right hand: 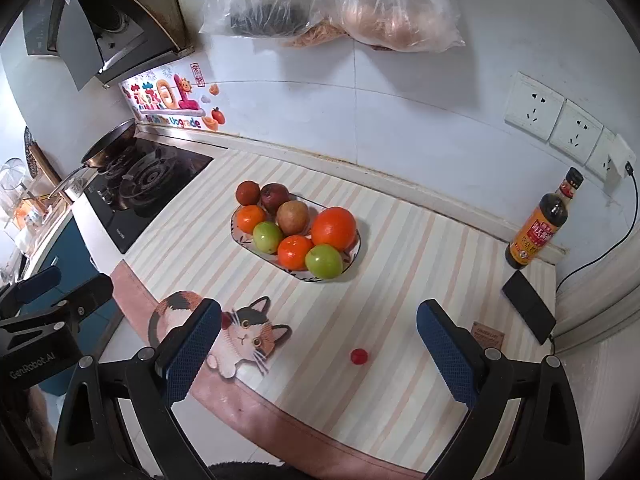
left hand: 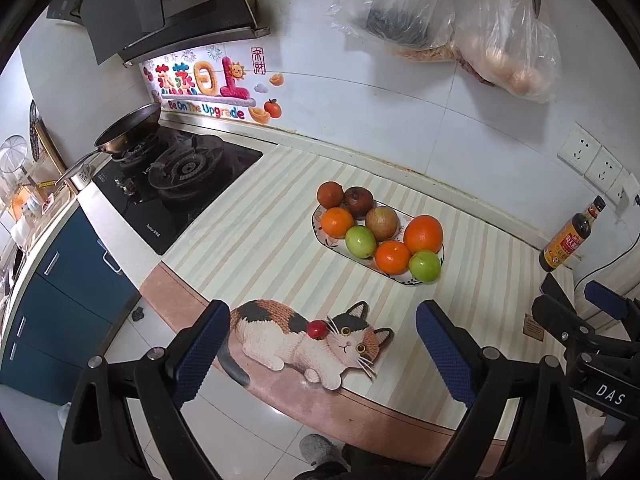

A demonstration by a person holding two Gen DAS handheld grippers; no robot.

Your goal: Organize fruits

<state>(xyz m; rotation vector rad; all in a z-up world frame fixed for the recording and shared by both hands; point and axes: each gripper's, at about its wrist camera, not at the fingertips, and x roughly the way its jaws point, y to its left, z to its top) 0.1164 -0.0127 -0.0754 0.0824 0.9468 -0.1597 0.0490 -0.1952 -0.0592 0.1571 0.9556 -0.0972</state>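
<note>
An oval patterned plate [left hand: 325,240] [right hand: 235,232] sits mid-counter, piled with several fruits: oranges [left hand: 423,233] [right hand: 333,228], green apples [left hand: 425,265] [right hand: 324,261] and darker brown and red fruits [left hand: 359,201] [right hand: 275,197]. One small red fruit [left hand: 317,329] [right hand: 226,321] lies on a cat-shaped mat [left hand: 280,336] [right hand: 248,338] at the counter's front edge. A second small red fruit [right hand: 359,356] lies on the striped counter. My left gripper [left hand: 322,308] [right hand: 64,284] hangs open above the cat mat. My right gripper [right hand: 319,305] [left hand: 576,296] is open above the loose red fruit. Both are empty.
A gas stove [left hand: 176,176] with a pan [left hand: 128,126] stands at the left. A soy sauce bottle [right hand: 540,224], a black phone [right hand: 528,306] and a small brown card [right hand: 487,334] lie at the right. Plastic bags [right hand: 332,0] hang on the wall. The counter drops off at its pink front edge [right hand: 280,412].
</note>
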